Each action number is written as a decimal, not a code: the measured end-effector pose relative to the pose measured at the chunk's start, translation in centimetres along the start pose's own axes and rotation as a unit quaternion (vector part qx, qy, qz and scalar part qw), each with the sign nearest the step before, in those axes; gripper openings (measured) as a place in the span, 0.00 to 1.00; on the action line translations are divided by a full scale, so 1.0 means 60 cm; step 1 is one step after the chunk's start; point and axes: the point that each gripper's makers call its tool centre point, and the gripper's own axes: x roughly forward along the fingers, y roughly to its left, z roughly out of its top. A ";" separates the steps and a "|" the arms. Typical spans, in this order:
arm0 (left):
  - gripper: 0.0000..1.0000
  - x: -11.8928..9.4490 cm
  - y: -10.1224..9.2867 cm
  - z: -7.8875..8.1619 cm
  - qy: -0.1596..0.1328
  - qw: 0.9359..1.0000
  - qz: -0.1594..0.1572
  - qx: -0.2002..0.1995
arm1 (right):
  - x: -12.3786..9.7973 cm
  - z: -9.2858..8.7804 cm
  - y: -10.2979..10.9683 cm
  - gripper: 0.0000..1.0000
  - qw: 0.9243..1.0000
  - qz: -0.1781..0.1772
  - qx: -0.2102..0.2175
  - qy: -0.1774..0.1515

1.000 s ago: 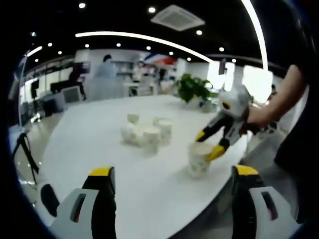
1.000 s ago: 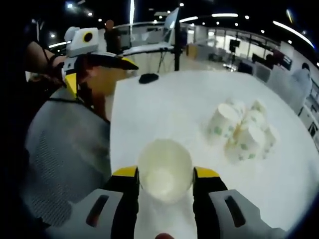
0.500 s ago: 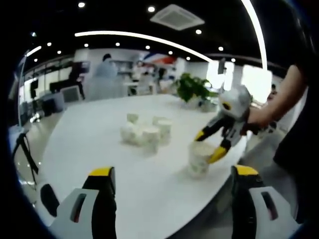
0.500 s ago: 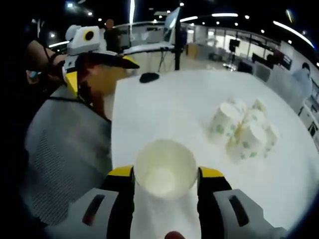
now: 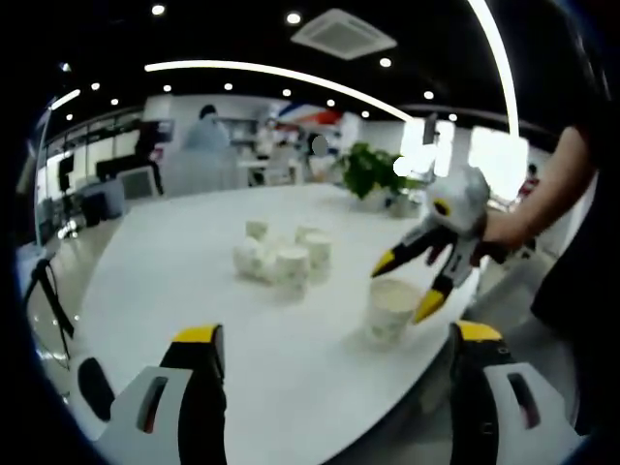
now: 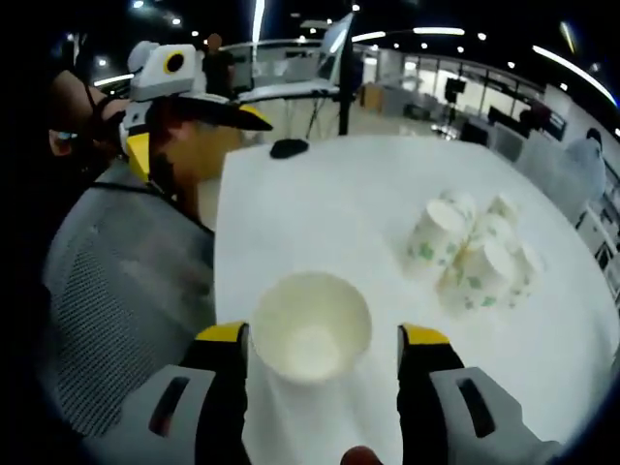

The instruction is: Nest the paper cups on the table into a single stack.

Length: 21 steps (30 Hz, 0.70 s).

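Observation:
A single white paper cup [image 5: 390,308] stands upright near the edge of the white table [image 5: 174,281]. My right gripper [image 5: 405,284] hangs over it, with its yellow tips spread to either side of the rim. From above, the cup [image 6: 310,325] shows its bare inside, and my right gripper [image 6: 324,335] is open with small gaps between its fingers and the cup. A cluster of several cups [image 5: 281,257] with green print stands and lies mid-table, the same cluster [image 6: 475,247] lying ahead to the right. My left gripper [image 5: 336,334] is open and holds nothing; it also appears as the left gripper [image 6: 194,136] at the upper left.
The table edge [image 6: 218,281] runs just left of the single cup, with a person's grey clothing [image 6: 116,291] beyond it. A small black object [image 6: 289,149] lies at the table's far end. A potted plant [image 5: 373,170] stands behind the table.
My right gripper has opened and let go of the single cup, which now stands free on the table. The left gripper has stayed still.

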 end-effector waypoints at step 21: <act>0.96 0.002 0.000 0.007 -0.005 1.000 -0.005 0.002 | -0.027 0.033 0.003 0.69 0.997 -0.002 0.033 -0.067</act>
